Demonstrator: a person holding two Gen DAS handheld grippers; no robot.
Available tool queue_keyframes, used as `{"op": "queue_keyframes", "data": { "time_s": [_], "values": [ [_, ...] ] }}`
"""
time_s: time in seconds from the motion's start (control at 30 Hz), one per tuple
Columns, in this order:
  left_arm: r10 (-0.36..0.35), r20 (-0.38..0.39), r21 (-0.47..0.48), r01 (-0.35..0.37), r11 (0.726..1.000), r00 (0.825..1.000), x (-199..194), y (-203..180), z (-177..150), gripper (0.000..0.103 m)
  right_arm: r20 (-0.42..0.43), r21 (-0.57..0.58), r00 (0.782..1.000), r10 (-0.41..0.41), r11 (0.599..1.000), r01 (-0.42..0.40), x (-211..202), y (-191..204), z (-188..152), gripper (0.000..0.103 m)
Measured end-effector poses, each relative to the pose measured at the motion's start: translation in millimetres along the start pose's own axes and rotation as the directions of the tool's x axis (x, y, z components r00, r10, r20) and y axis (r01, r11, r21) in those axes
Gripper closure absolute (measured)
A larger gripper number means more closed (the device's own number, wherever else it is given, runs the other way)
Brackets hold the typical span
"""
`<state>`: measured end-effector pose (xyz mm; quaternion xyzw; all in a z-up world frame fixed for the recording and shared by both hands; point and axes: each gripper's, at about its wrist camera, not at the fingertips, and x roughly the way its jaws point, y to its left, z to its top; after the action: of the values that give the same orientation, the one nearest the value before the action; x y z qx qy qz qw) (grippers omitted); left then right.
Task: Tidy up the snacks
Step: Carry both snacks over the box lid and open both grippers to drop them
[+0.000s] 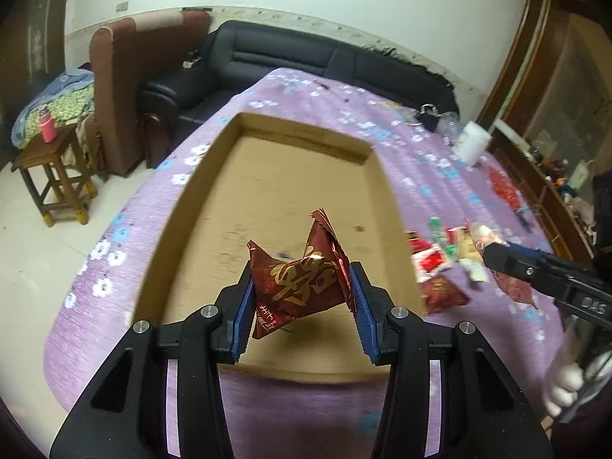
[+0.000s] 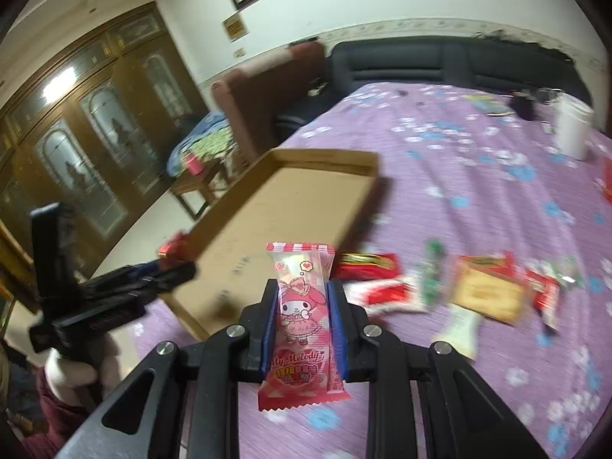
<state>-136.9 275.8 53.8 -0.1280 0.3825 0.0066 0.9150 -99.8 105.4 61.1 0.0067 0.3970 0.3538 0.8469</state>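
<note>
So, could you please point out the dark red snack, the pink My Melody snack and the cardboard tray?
dark red snack [image 1: 302, 279], left wrist view, on the gold character on its front.
pink My Melody snack [image 2: 300, 313], right wrist view, on the printed cartoon figure.
cardboard tray [image 1: 298, 135], left wrist view, on its far wall.

Your shallow brown cardboard tray [image 1: 214, 176] lay on the purple flowered tablecloth [image 1: 401, 145] | scattered red snack packets [image 2: 386, 290] lay right of it | white plastic jar [image 1: 473, 141] stood behind those.

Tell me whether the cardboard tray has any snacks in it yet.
Empty. The cardboard tray shows only bare floor in both views; the dark red packet is held above it.
</note>
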Motion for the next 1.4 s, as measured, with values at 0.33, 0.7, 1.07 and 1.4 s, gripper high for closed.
{"op": "queue_keyframes", "data": {
  "time_s": [0.33,0.7,1.07,1.4],
  "values": [
    [0.047,-0.031,-0.038,-0.048,0.998,0.998,25.4,32.2,6.2,0.057,-0.116,-0.078,0.993,0.028,0.996,-0.037,75.2,45.4,14.3,0.076],
    [0.017,-0.02,-0.133,-0.02,0.991,1.0,17.8,52.8,10.6,0.056,-0.171,-0.101,0.985,0.025,0.994,-0.043,109.0,53.1,6.6,0.074],
    [-0.022,0.059,-0.123,0.029,0.992,0.998,-23.4,32.6,13.8,0.056,-0.026,-0.058,1.0,0.003,0.998,-0.005,37.4,16.3,11.0,0.058],
    [-0.1,0.059,-0.072,0.104,0.992,0.993,-29.4,-11.2,5.6,0.053,0.018,0.13,0.982,-0.186,0.975,0.182,-32.5,-91.2,-18.1,0.05]
  ]
}}
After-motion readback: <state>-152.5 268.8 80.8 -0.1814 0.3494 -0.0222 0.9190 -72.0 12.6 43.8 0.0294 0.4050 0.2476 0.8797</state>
